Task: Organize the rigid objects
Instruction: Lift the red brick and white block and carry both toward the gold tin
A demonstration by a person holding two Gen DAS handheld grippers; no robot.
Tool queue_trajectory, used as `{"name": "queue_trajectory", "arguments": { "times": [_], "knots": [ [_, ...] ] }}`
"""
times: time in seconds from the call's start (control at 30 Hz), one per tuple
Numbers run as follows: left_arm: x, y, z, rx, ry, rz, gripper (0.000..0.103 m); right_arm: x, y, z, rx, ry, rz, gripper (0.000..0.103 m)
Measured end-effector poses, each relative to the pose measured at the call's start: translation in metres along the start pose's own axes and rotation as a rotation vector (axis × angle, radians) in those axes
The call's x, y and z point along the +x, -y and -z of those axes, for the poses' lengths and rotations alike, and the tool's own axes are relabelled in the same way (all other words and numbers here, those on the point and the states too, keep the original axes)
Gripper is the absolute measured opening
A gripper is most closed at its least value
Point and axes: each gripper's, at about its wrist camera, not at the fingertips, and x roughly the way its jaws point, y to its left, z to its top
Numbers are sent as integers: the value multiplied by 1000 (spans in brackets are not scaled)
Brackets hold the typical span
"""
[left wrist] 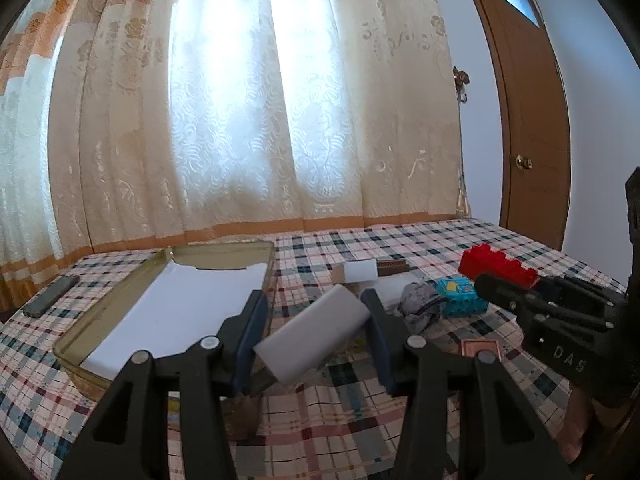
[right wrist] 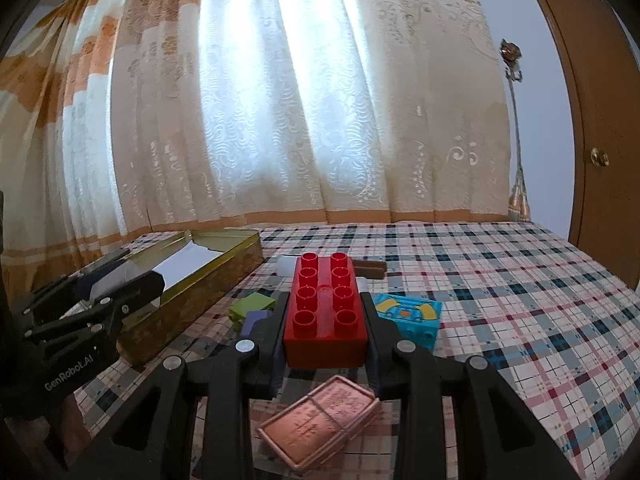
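Observation:
My left gripper [left wrist: 314, 322] is shut on a white rectangular block [left wrist: 312, 340], held tilted just right of the open gold tin [left wrist: 224, 247] with its white lining. In the right wrist view that gripper [right wrist: 100, 308] hangs over the tin's [right wrist: 188, 312] near end. My right gripper [right wrist: 325, 322] is shut on a red studded brick [right wrist: 326, 312], held level above the plaid cloth. From the left wrist view it [left wrist: 516, 292] comes in from the right with the red brick [left wrist: 498, 266] at its tip.
On the plaid cloth [right wrist: 520, 300] lie a blue printed brick [right wrist: 412, 316], a pink embossed slab [right wrist: 320, 420], green [right wrist: 252, 306] and purple [right wrist: 254, 322] pieces, a white roll [left wrist: 360, 272], a brown bar [left wrist: 394, 267] and grey cloth [left wrist: 420, 306]. A phone [left wrist: 50, 296] lies far left.

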Motion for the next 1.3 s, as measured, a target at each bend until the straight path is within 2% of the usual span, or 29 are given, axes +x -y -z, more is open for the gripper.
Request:
{"name": "queue_trajectory", "arguments": {
  "times": [1.0, 1.3],
  "knots": [
    [-17, -50, 3, -74, 61, -84, 48, 5, -44, 4, -83, 9, -51, 34],
    [-19, -65, 4, -99, 58, -106, 48, 5, -51, 5, -88, 13, -62, 34]
  ]
}}
